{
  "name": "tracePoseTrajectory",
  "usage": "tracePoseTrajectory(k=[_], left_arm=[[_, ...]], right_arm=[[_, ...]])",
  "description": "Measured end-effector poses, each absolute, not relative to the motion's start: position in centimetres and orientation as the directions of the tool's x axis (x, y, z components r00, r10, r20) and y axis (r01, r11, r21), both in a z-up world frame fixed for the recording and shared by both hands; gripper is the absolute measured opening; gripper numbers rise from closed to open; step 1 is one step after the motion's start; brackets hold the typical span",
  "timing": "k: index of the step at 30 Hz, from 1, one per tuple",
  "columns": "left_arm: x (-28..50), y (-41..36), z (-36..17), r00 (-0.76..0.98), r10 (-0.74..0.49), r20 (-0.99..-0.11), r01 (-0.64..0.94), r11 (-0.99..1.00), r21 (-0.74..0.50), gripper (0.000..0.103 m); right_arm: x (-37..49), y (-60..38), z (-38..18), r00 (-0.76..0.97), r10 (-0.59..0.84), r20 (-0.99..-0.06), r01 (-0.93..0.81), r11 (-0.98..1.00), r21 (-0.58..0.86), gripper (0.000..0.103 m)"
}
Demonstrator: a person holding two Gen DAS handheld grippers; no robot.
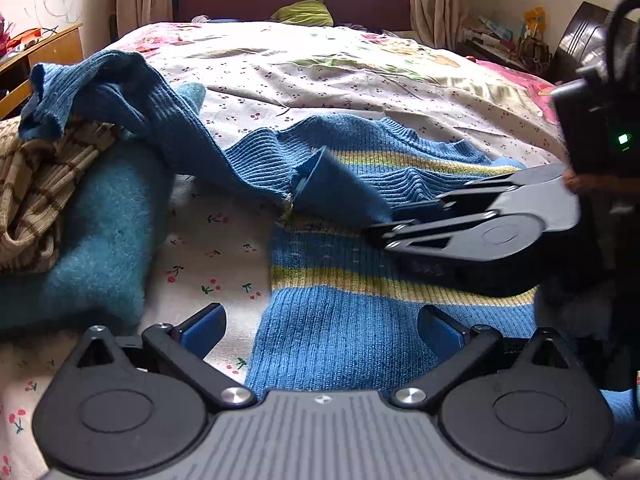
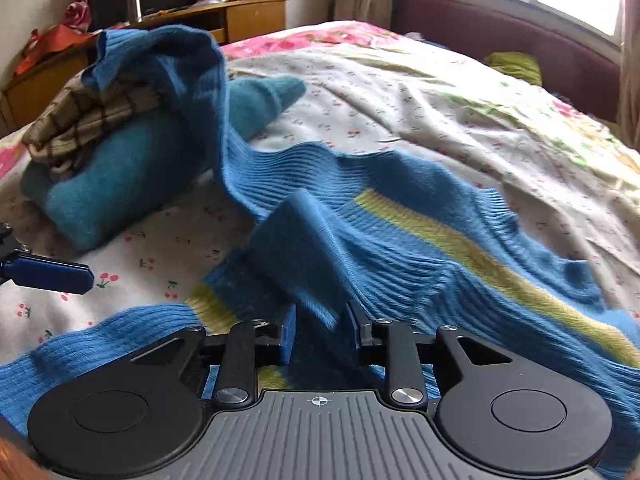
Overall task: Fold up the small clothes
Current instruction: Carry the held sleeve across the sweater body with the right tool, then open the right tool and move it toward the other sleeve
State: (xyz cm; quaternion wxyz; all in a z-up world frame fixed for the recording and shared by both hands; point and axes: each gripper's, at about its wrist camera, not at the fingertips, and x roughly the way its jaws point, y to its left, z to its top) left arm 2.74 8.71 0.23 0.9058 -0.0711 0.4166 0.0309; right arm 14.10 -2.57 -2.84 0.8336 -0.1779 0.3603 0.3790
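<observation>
Blue ribbed knit sweater with yellow-green stripes (image 2: 460, 248) lies spread on my cherry-print bedsheet (image 1: 208, 256). Right gripper (image 2: 320, 330) jaws part-spread around its folded sleeve, not pinching. Left gripper (image 1: 320, 326) spread, empty. I'd flatten the sleeve before folding.

sweater (image 1: 352, 320): blue, yellow-green stripes | sheet (image 1: 208, 264): white, cherry print

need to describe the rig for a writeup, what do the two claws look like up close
Both match. The left claw and right claw have a grey ribbed body with a small crosshair mark, round black discs on each side, black link arms with silver screws, and blue pads on the fingers. The right one carries a black box with a green light and black cables.
</observation>
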Motion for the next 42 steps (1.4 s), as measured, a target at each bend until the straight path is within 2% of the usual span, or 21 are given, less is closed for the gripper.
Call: tracePoseTrajectory(k=[6,9,12,16,18,20,22,24,25,27,28,29,30,35,39,42], left_arm=[[2.4,8.7,0.0,0.66,-0.002,-0.752,-0.112,0.989,-0.1,0.103],[2.3,8.8,0.0,0.662,-0.009,-0.749,-0.111,0.988,-0.11,0.103],[2.5,8.9,-0.1,0.657,-0.014,-0.754,-0.111,0.987,-0.116,0.103],[2.9,8.4,0.3,0.664,-0.007,-0.748,-0.092,0.992,-0.091,0.103],[3.5,8.0,0.7,0.672,-0.004,-0.741,-0.073,0.995,-0.071,0.103],[4.3,7.6,1.0,0.68,0.003,-0.733,-0.052,0.998,-0.044,0.103],[5.5,7.3,1.4,0.688,0.009,-0.726,-0.03,0.999,-0.015,0.103],[6.7,7.0,1.7,0.695,0.022,-0.719,-0.019,1.0,0.012,0.103],[7.3,6.9,1.7,0.696,0.029,-0.718,-0.015,1.0,0.025,0.103],[8.7,6.8,1.4,0.686,0.036,-0.726,-0.017,0.999,0.034,0.103],[9.2,6.8,1.2,0.68,0.031,-0.733,-0.017,1.0,0.026,0.103],[9.8,6.8,0.9,0.672,0.025,-0.74,-0.019,1.0,0.017,0.103],[10.4,6.8,0.6,0.662,0.023,-0.749,-0.022,1.0,0.011,0.103],[12.7,5.7,-0.1,0.673,0.072,-0.736,-0.008,0.996,0.091,0.103],[15.1,4.7,-2.1,0.684,0.162,-0.711,-0.019,0.979,0.205,0.103],[15.3,5.4,-3.7,0.66,0.16,-0.734,-0.021,0.981,0.194,0.103]], right_arm=[[14.9,-3.3,-1.9,0.394,0.561,-0.728,-0.747,0.657,0.102,0.028],[15.6,-6.1,-0.4,0.456,0.549,-0.7,-0.699,0.708,0.101,0.028],[17.0,-10.2,0.6,0.577,0.438,-0.689,-0.575,0.817,0.038,0.028],[18.9,-15.9,0.4,0.714,0.169,-0.68,-0.306,0.948,-0.087,0.028],[19.5,-18.4,-0.1,0.717,0.113,-0.688,-0.209,0.976,-0.058,0.029],[20.0,-20.4,-0.7,0.71,0.119,-0.694,-0.146,0.989,0.02,0.035],[20.5,-21.7,-1.1,0.702,0.13,-0.7,-0.098,0.991,0.086,0.035],[20.6,-22.8,-1.4,0.708,0.154,-0.689,-0.091,0.988,0.128,0.038],[21.0,-22.9,-1.6,0.702,0.174,-0.691,-0.095,0.984,0.152,0.044],[22.0,-23.1,-2.2,0.673,0.234,-0.701,-0.12,0.971,0.209,0.046],[22.4,-23.2,-2.6,0.665,0.25,-0.704,-0.115,0.965,0.234,0.041],[22.9,-23.4,-2.9,0.657,0.262,-0.707,-0.104,0.96,0.259,0.019],[23.1,-23.7,-3.0,0.652,0.271,-0.709,-0.091,0.955,0.282,0.013],[24.1,-25.3,-2.4,0.69,0.224,-0.688,-0.018,0.956,0.294,0.01],[25.3,-25.4,-3.9,0.663,0.169,-0.729,0.031,0.967,0.253,0.01],[24.9,-25.0,-4.4,0.664,0.153,-0.732,0.018,0.975,0.221,0.012]])
